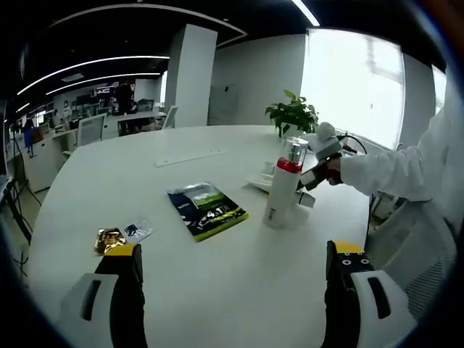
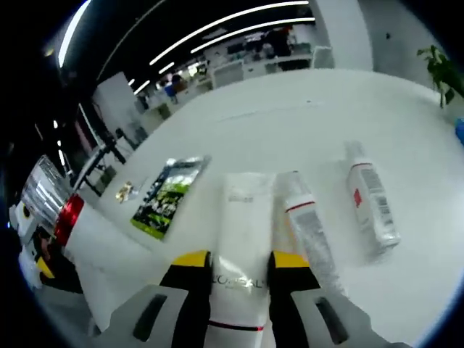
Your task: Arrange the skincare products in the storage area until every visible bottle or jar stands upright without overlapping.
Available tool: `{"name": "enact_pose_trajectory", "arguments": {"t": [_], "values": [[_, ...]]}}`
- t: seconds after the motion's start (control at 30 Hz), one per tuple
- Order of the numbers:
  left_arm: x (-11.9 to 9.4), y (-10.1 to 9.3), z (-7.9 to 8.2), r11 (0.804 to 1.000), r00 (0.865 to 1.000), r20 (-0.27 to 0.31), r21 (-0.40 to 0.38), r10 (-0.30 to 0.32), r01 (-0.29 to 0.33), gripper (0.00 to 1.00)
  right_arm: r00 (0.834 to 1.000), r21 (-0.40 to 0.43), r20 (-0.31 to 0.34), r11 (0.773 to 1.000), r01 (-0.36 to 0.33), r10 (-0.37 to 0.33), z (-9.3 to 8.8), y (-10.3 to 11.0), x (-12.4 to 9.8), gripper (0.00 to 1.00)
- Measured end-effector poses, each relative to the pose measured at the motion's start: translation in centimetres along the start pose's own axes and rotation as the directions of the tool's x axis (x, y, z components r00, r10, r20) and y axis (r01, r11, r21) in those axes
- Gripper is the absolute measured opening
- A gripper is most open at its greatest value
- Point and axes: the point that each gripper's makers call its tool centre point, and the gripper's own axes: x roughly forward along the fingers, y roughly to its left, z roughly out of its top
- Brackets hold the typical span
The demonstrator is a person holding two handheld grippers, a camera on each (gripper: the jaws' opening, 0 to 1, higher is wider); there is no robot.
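A white bottle (image 1: 283,192) with a red band and clear cap stands upright on the white table (image 1: 145,167); it appears at the left edge of the right gripper view (image 2: 72,217). My left gripper (image 1: 235,272) is wide open, short of it, holding nothing. My right gripper (image 2: 241,279) is shut on a white tube (image 2: 243,232) that lies flat, pointing away. Beside the tube lie a slim white bottle (image 2: 308,225) and a second white bottle (image 2: 373,203) with a red label, both on their sides. In the left gripper view the right gripper (image 1: 322,154) sits just behind the upright bottle.
A green sachet (image 1: 206,210) lies flat left of the bottle, with a gold packet (image 1: 109,239) and a small clear sachet (image 1: 138,232) further left. A potted plant (image 1: 293,112) stands at the far edge. A person's white sleeve (image 1: 406,174) reaches in from the right.
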Motion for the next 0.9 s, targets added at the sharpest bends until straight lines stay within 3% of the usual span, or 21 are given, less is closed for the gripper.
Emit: {"name": "enact_pose_trajectory", "arguments": {"t": [0.3, 0.57, 0.83, 0.9], "values": [[0.2, -0.6, 0.0, 1.000, 1.000, -0.007, -0.002, -0.016, 0.016, 0.99, 1.000, 0.036, 0.000, 0.999, -0.012, 0.012, -1.0, 0.2, -1.2, 0.23], [0.2, -0.5, -0.2, 1.000, 1.000, -0.013, -0.005, -0.020, 0.020, 0.99, 0.998, 0.151, 0.031, 0.987, -0.062, 0.058, -1.9, 0.5, -1.9, 0.23], [0.3, -1.0, -0.2, 0.999, 0.999, -0.012, -0.021, -0.036, 0.035, 0.99, 0.991, 0.261, 0.072, 0.957, -0.126, 0.111, -2.8, 0.9, -2.5, 0.23], [0.3, -1.1, -0.1, 0.999, 0.999, -0.009, -0.025, -0.039, 0.039, 0.99, 0.984, 0.313, 0.110, 0.935, -0.167, 0.139, -2.4, 1.5, -2.9, 0.23]]}}
